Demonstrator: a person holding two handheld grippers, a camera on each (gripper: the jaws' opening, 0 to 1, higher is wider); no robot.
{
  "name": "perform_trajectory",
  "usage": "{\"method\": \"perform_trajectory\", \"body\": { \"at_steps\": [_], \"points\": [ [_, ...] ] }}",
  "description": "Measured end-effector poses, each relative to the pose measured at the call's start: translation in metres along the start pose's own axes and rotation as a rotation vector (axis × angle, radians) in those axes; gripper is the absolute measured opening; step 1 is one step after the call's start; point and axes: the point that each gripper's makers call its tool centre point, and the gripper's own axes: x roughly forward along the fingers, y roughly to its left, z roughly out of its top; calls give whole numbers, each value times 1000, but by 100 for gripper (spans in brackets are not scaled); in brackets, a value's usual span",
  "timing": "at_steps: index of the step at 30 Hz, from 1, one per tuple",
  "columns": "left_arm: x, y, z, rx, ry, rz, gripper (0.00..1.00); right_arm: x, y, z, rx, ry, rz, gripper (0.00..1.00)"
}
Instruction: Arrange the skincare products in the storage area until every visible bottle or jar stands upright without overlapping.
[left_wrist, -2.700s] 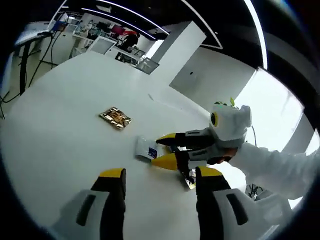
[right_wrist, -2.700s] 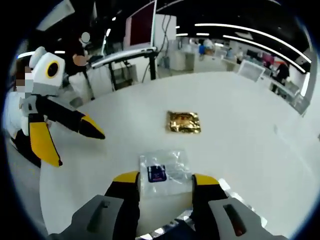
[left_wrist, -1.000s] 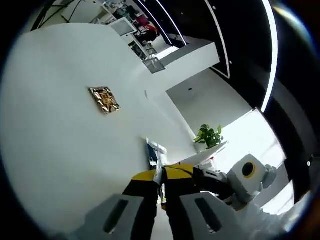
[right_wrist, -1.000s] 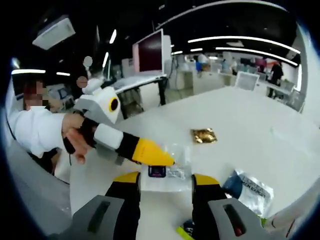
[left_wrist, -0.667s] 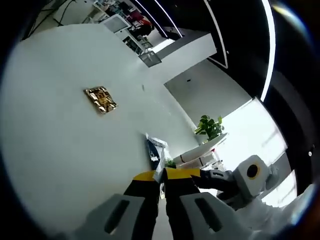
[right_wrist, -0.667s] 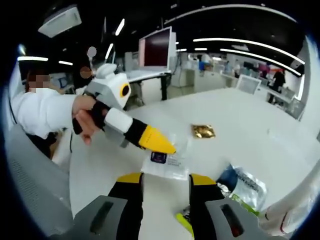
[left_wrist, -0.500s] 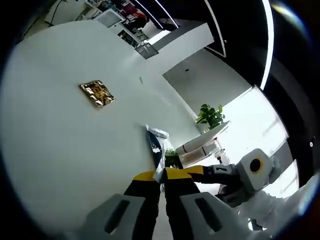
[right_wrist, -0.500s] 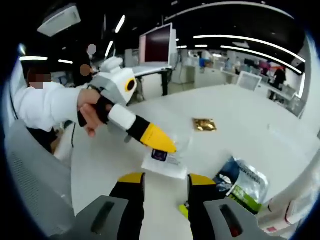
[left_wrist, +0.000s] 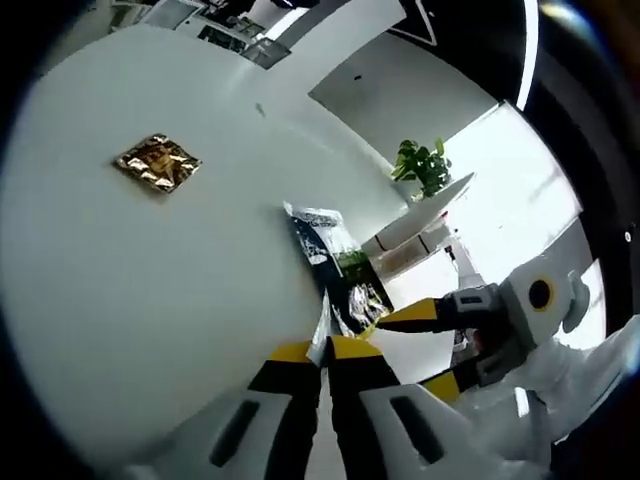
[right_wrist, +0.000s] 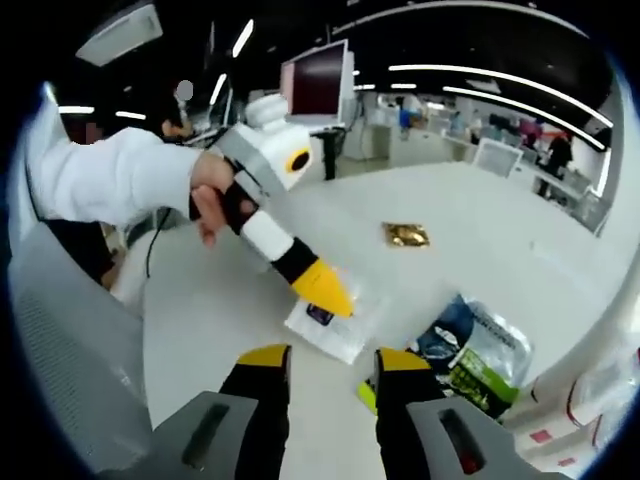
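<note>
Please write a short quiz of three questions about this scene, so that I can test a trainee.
1. Fill in: the crinkled gold foil packet lies flat on the ___.
2. True or false: the right gripper is shut on the crinkled gold foil packet.
3. What does the left gripper hold? A. the crinkled gold foil packet. B. the clear plastic sachet with a dark label. C. nothing.

Key: 1. white table. 2. False; its jaws stand open and empty. 3. B.
</note>
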Motion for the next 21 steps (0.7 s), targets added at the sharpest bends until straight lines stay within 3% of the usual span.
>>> {"method": "perform_trajectory", "body": {
  "at_steps": [5,9,12,15,21],
  "points": [
    [6,3,-1,4,45,5,0,-1,-3,-2,3,0,-7,26],
    [13,8,-8,47,123,31,0,1,-5,-1,-14,4,-9,25],
    [17,11,-10,123,168,59,0,3,-6,0,-25,4,-10,24],
    [19,9,-8,148,184,63,0,5,-4,0,-34,6,-4,24],
    [24,6,-6,339,273,104,0,14,-9,0,-66,16,-12,21]
  ]
}}
